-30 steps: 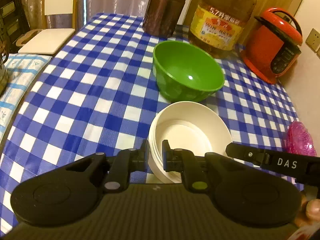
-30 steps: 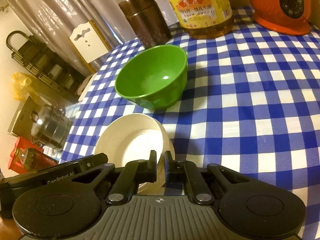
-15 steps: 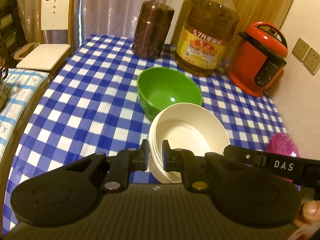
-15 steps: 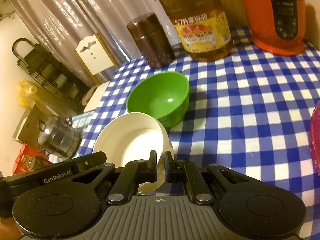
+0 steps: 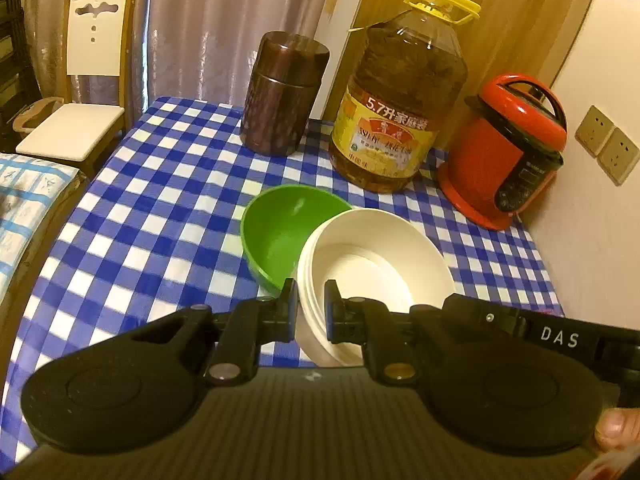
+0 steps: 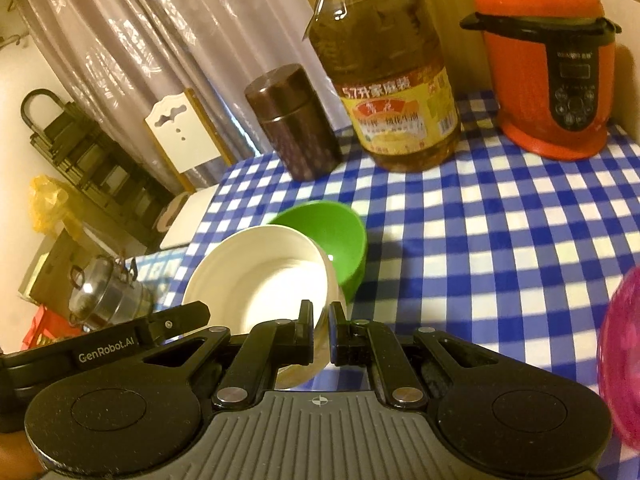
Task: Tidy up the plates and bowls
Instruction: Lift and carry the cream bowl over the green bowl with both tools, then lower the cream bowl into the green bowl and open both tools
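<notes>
A glossy cream-white round bowl (image 5: 372, 268) sits at the centre, and a bright green plastic bowl (image 5: 280, 232) shows at its 11 o'clock. Under both spreads a blue-and-white checked tablecloth (image 5: 160, 208). At 12 o'clock stands a dark brown patterned cylindrical canister (image 5: 284, 92); at 1 o'clock, a clear amber oil jug (image 5: 400, 92) with a yellow cap and a yellow-and-red label. At 2 o'clock is an orange-red electric cooker (image 5: 508, 152) with black trim. A translucent pink object (image 6: 624, 348) glows at 3 o'clock in the right wrist view. Both black matte grippers (image 5: 310, 308) carry grey ribbed bodies.
</notes>
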